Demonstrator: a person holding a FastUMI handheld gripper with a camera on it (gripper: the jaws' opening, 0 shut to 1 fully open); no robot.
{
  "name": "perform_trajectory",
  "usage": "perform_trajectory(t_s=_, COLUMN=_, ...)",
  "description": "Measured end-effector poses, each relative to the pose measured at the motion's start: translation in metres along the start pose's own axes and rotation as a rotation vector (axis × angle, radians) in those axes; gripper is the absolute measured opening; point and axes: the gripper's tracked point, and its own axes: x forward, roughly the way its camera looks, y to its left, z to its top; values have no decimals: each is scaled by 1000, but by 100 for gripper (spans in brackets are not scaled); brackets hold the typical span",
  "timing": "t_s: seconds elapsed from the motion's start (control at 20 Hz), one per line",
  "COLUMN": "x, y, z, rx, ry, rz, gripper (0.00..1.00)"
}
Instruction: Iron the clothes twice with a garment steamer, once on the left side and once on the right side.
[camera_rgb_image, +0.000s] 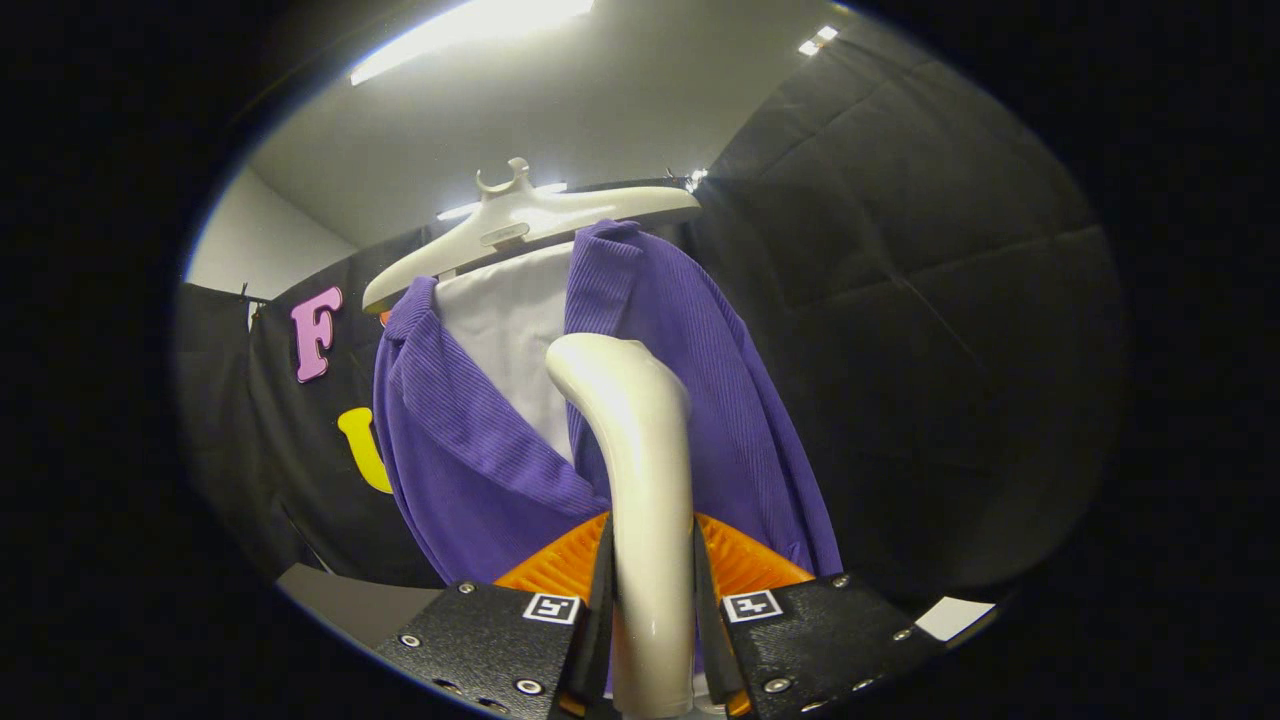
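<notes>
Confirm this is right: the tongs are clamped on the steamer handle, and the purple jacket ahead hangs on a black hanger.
Not quite. The gripper view shows the hanger is white, not black. The rest holds: the tongs are clamped on the steamer handle, and the purple jacket hangs just ahead.

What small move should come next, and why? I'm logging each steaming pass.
Probably ease the garment steamer, clamped in the hand-held gripper, forward onto the purple jacket and begin a downward stroke; its head sits high on the hanging jacket's front.
</notes>
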Motion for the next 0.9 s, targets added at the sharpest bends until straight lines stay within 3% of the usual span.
perform_trajectory(t_s=0.9, x=-27, y=-33, z=-132, rx=-6, ry=269, rz=-76, gripper=38)
